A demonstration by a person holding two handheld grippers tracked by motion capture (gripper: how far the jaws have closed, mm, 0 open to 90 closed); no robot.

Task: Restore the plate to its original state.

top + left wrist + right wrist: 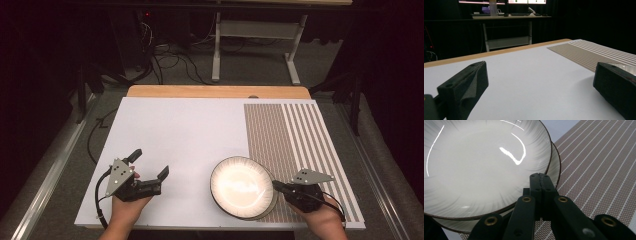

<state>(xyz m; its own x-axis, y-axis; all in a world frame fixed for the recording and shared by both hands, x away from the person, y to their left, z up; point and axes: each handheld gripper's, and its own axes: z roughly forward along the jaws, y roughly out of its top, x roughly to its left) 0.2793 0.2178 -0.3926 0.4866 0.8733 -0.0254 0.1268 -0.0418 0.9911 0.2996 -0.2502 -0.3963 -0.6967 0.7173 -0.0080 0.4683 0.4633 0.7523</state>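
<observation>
A white plate with a dark rim (241,186) (481,165) lies near the table's front edge, stacked on a second, similar plate (555,167) whose edge peeks out on the right. My right gripper (275,185) (540,175) is shut, its tips at the right rim of the top plate, with nothing visible between the jaws. Whether the tips touch the rim I cannot tell. My left gripper (149,164) (540,90) rests low over the white surface to the left of the plates. It is open wide and holds nothing.
A white board (180,130) covers most of the table. A brown striped mat (290,135) (599,170) takes its right side, and the plates overlap its left edge. A wooden strip (215,91) runs along the far edge. Cables and a desk frame stand on the floor beyond.
</observation>
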